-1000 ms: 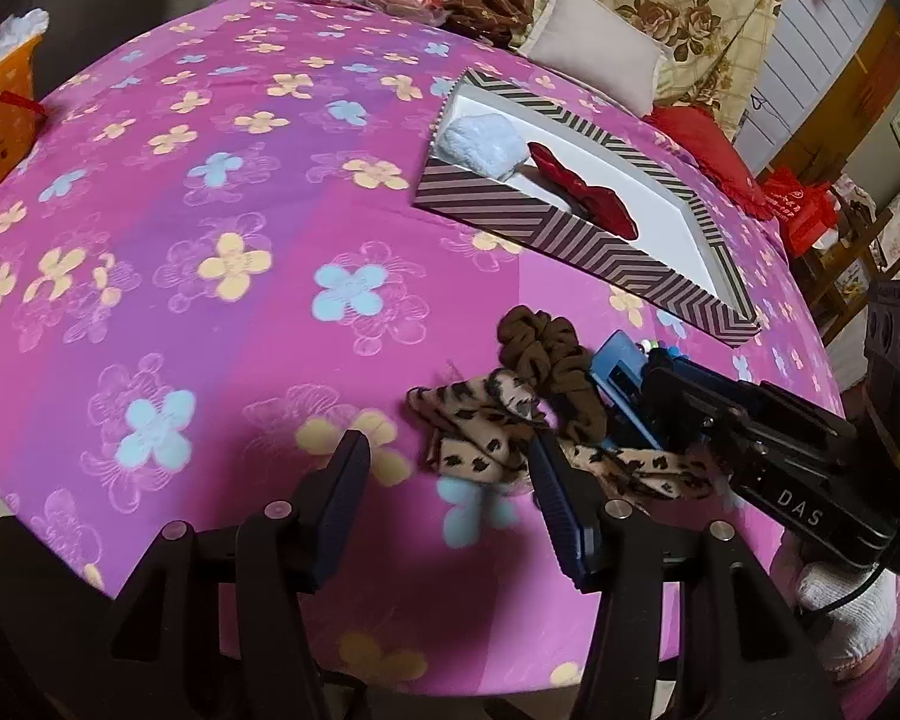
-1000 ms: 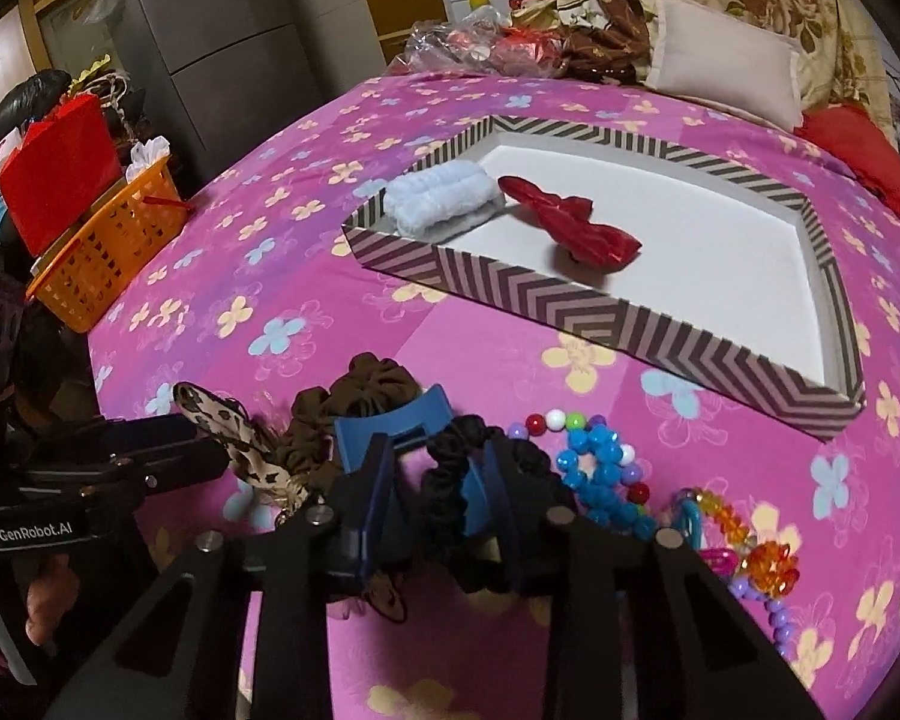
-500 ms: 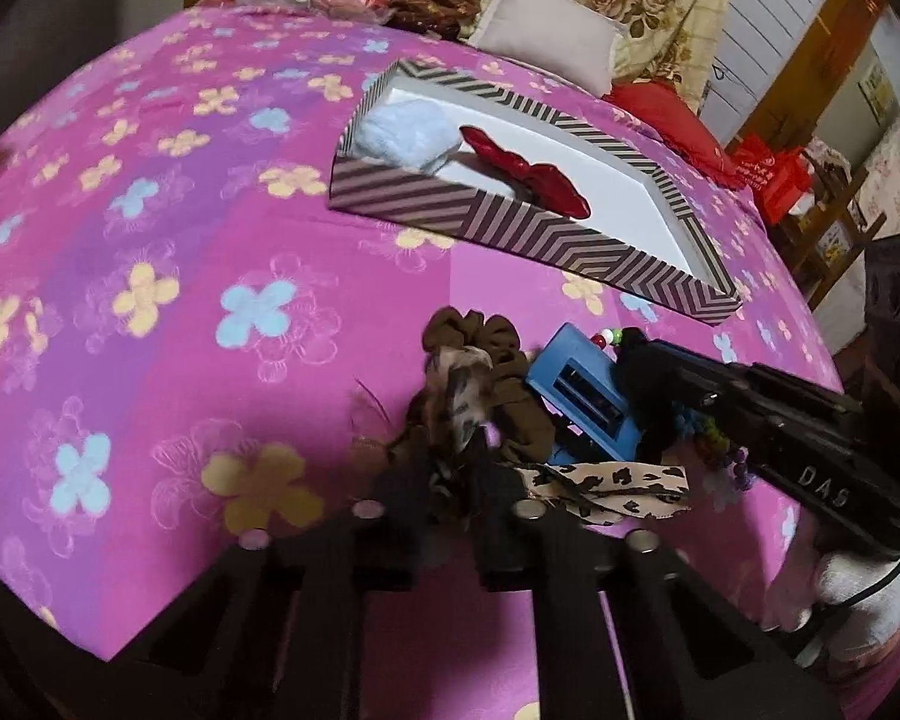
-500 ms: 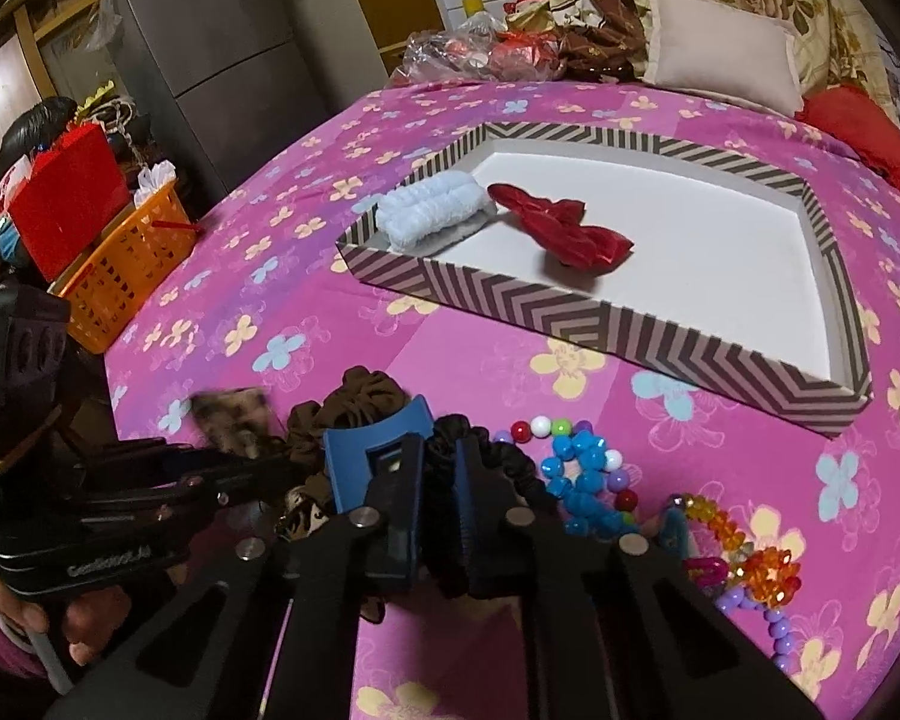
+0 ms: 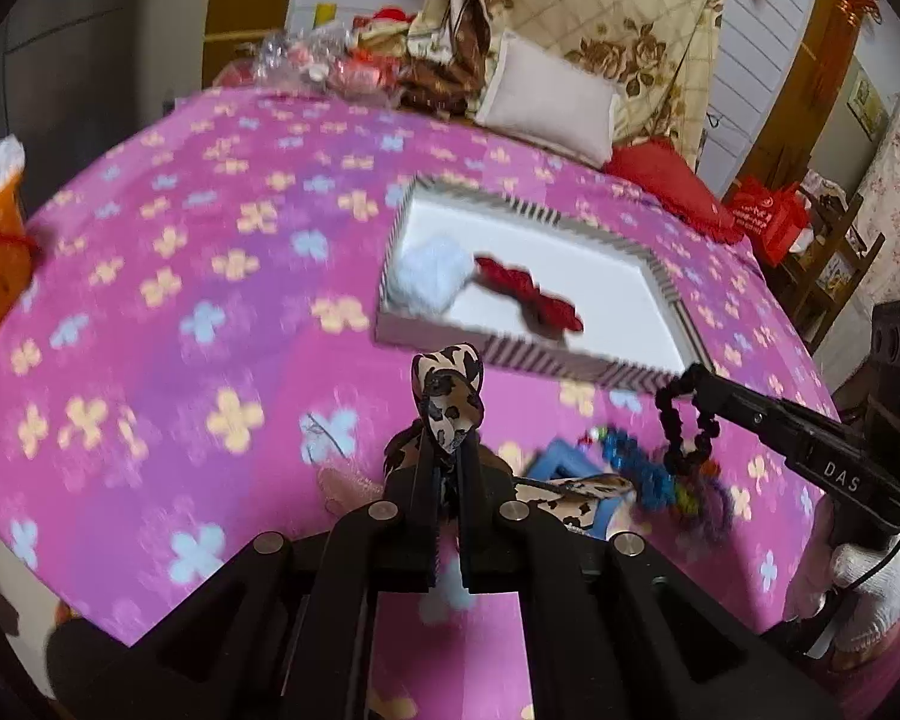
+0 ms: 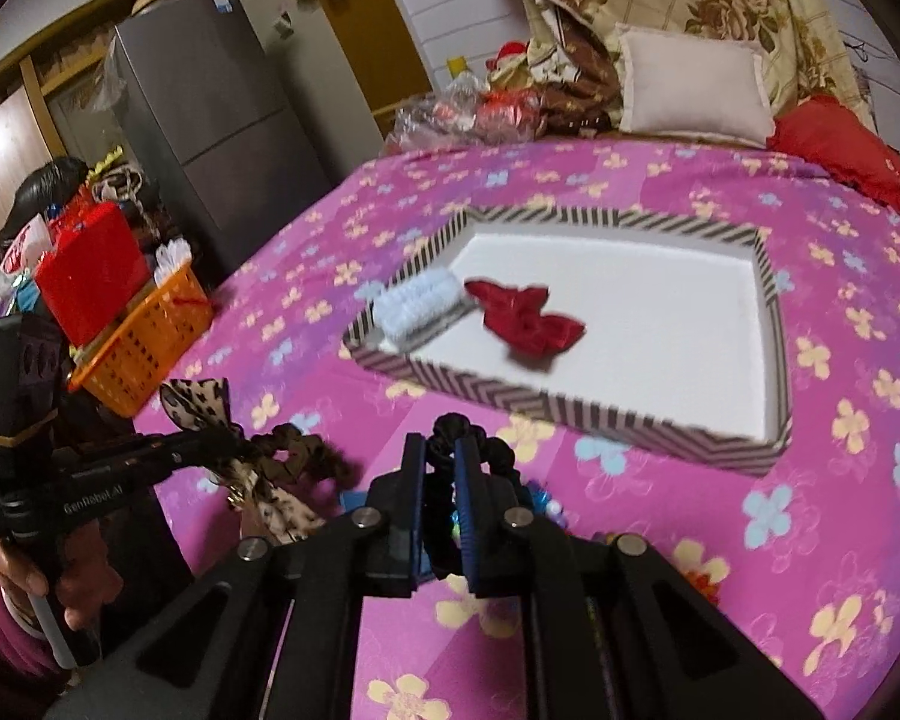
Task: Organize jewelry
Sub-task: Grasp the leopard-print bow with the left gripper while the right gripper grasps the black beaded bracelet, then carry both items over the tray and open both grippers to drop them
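Note:
My left gripper [image 5: 447,456] is shut on a leopard-print hair bow [image 5: 448,399] and holds it above the pink flowered bedspread; it also shows in the right wrist view [image 6: 201,405]. My right gripper [image 6: 440,450] is shut on a black scrunchie [image 6: 450,429], which hangs from it in the left wrist view [image 5: 681,426]. A striped tray [image 6: 570,411] lies beyond both, holding a white scrunchie [image 6: 417,306] and a red bow [image 6: 531,321]. A brown scrunchie [image 6: 297,450], a blue clip [image 5: 555,468] and coloured bead bracelets [image 5: 648,474] lie on the bed below the grippers.
An orange basket [image 6: 144,342] with a red box stands off the bed's left side. Pillows [image 6: 693,87] and bags pile up at the far end. A grey fridge [image 6: 210,126] stands at the back left.
Both grippers have closed on their items and lifted them off the bed: the left with the leopard bow, the right with the black scrunchie. Both views now sit higher above the bedspread.

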The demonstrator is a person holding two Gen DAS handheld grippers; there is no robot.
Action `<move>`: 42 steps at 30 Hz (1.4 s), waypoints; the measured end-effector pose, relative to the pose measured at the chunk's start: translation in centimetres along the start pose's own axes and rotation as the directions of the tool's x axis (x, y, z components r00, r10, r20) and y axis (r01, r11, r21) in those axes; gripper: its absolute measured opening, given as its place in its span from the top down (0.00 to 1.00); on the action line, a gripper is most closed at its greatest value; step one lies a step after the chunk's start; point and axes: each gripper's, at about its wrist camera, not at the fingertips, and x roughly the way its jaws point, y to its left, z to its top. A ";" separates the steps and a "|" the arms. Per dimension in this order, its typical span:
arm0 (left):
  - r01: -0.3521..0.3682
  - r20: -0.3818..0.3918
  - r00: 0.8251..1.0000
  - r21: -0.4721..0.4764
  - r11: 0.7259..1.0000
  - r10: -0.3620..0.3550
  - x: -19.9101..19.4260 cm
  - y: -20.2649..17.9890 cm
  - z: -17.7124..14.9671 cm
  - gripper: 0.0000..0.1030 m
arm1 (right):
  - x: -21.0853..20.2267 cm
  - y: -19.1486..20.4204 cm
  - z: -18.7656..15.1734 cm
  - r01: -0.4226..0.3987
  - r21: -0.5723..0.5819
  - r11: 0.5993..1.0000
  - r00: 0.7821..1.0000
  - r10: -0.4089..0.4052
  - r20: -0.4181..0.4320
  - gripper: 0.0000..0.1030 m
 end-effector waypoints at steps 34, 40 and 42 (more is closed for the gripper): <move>-0.130 0.035 0.991 0.031 0.991 0.128 8.2 -1.4 10.8 1.00 | 5.2 -6.3 6.6 0.110 0.035 0.993 0.994 -0.109 -0.023 0.91; -0.130 0.026 0.991 0.036 0.991 0.129 10.0 -2.0 12.4 1.00 | 7.1 -6.8 7.9 0.123 0.022 0.992 0.992 -0.122 -0.041 0.91; -0.130 0.028 0.991 0.035 0.991 0.129 10.9 -2.2 13.4 1.00 | 7.9 -7.2 8.6 0.129 0.024 0.991 0.991 -0.127 -0.046 0.91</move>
